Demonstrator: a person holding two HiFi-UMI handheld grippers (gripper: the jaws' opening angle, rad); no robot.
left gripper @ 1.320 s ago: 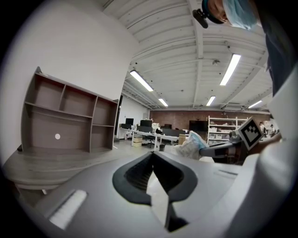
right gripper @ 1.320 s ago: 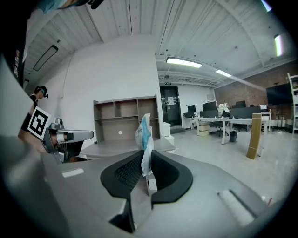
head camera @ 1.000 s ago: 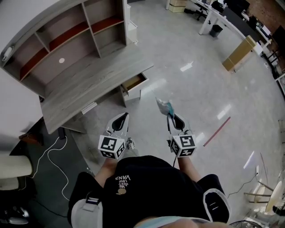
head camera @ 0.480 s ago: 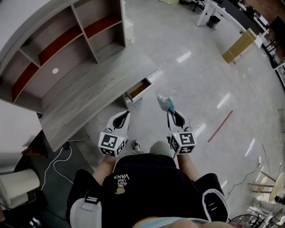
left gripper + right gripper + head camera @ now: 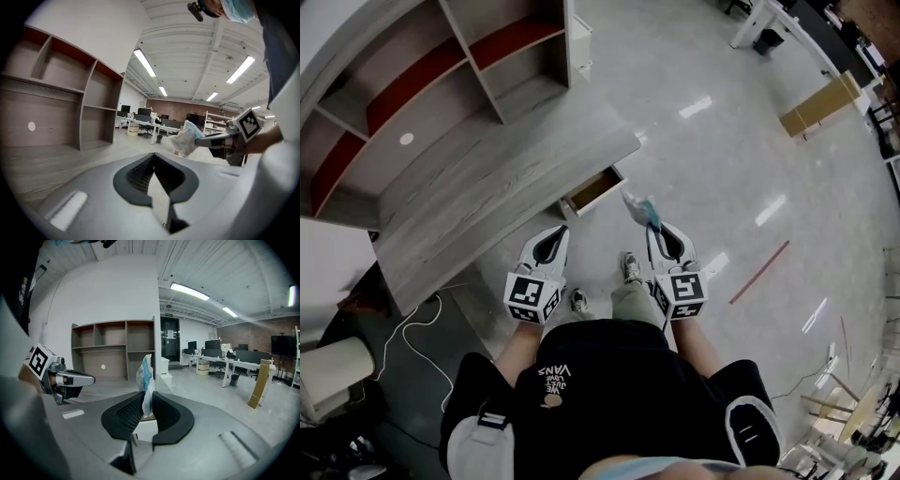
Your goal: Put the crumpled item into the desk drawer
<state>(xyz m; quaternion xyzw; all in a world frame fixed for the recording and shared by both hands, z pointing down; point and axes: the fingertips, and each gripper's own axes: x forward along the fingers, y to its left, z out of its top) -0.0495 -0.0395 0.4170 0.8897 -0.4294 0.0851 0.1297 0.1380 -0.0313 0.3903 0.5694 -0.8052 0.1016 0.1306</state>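
Where the head view looks steeply down past the person's black clothing (image 5: pixel 609 375), I see both grippers held side by side, with one shoe (image 5: pixel 631 267) on the grey floor (image 5: pixel 722 169) between them.

Left gripper (image 5: pixel 559 234): fingers pressed together, with nothing between them.

Right gripper (image 5: pixel 655 230): fingers closed on the crumpled item (image 5: pixel 641 208), a white and pale-blue wad. It sticks out past the fingertips and hangs in the air, touching nothing else.

Just beyond the item and slightly to its left, the desk drawer (image 5: pixel 591 190) stands pulled open, with its white front outward and its wooden inside showing. I read the item as near the drawer but not inside it.

The drawer sits under the near right corner of the grey wood-grain table (image 5: pixel 487 183). An open shelf unit (image 5: pixel 441 66) with red-brown edging rises along the back of the table. At lower left, a white cable (image 5: pixel 408 328) lies on a darker patch of floor beside the table.

Farther out to the right, a red strip (image 5: pixel 759 272) lies on the floor, and a cardboard box (image 5: pixel 825 105) stands well beyond it.
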